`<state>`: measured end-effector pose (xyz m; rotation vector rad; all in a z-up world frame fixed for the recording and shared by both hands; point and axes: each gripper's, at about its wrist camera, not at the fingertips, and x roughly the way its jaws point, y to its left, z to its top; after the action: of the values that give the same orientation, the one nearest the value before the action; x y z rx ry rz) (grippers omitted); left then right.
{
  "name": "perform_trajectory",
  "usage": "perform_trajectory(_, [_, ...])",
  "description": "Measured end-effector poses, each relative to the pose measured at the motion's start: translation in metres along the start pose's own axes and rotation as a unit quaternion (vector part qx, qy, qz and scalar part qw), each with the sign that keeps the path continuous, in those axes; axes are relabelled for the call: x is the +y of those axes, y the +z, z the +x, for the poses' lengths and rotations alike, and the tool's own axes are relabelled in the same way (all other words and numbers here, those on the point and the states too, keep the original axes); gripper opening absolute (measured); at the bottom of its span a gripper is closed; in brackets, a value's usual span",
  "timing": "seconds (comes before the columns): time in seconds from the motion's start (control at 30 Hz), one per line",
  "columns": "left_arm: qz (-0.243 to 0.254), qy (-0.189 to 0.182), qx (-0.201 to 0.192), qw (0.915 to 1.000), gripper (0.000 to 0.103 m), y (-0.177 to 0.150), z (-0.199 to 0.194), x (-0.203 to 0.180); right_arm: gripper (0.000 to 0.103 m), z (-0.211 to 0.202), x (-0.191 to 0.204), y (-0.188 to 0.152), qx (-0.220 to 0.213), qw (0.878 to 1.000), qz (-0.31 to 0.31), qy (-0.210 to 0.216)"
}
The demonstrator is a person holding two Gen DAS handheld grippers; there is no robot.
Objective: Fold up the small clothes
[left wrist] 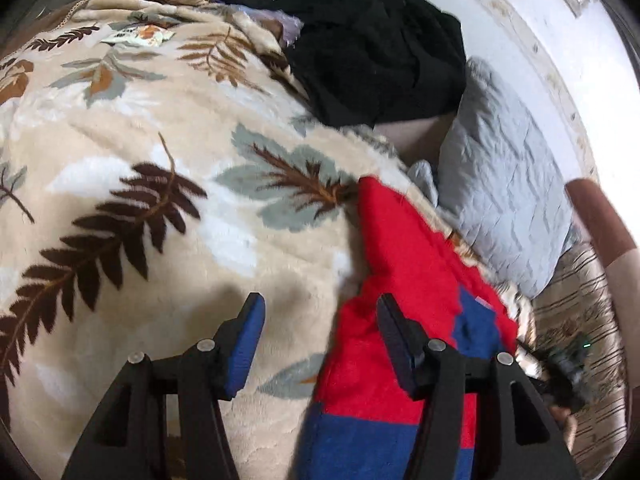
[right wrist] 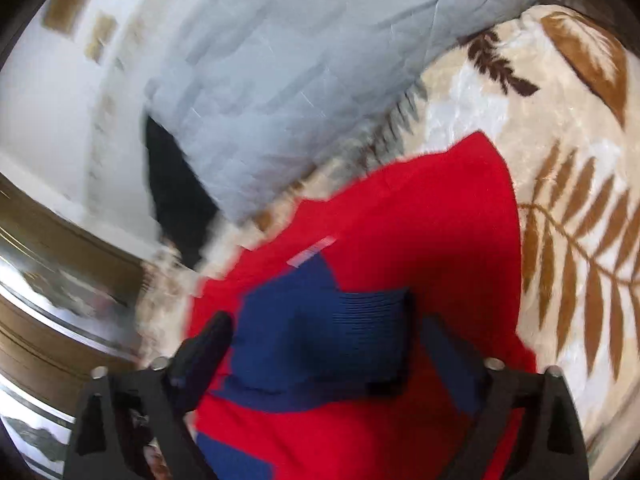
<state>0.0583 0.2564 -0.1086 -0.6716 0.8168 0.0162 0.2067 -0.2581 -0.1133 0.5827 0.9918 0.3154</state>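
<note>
A small red and blue knitted garment [left wrist: 400, 280] lies on a beige leaf-patterned blanket [left wrist: 160, 160]. My left gripper [left wrist: 320, 316] is open just above the blanket, its right finger over the garment's left edge and its left finger over bare blanket. In the right wrist view, which is blurred by motion, the same garment [right wrist: 400, 220] fills the lower middle. My right gripper [right wrist: 320, 320] is open, with its fingers on either side of the garment's blue collar part [right wrist: 320, 340]. Neither gripper holds anything.
A black pile of clothes [left wrist: 372, 52] lies at the far end of the blanket. A grey pillow [left wrist: 504, 184] lies to the right against a white wall; it also shows in the right wrist view [right wrist: 300, 80]. A person's arm [left wrist: 600, 220] shows at the right edge.
</note>
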Motion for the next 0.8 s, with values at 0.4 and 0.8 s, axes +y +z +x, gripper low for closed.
perform_trajectory(0.4, [0.011,-0.008,-0.006,0.9999,0.059,0.004,-0.003,-0.006,0.012,-0.020,0.079,0.003,-0.034,0.962,-0.214,-0.167])
perform_trajectory(0.8, [0.043,-0.004,0.024,0.9988,0.059,-0.008,0.013,-0.021,0.077,-0.034,0.004,0.003,-0.059,0.994,-0.058,-0.069])
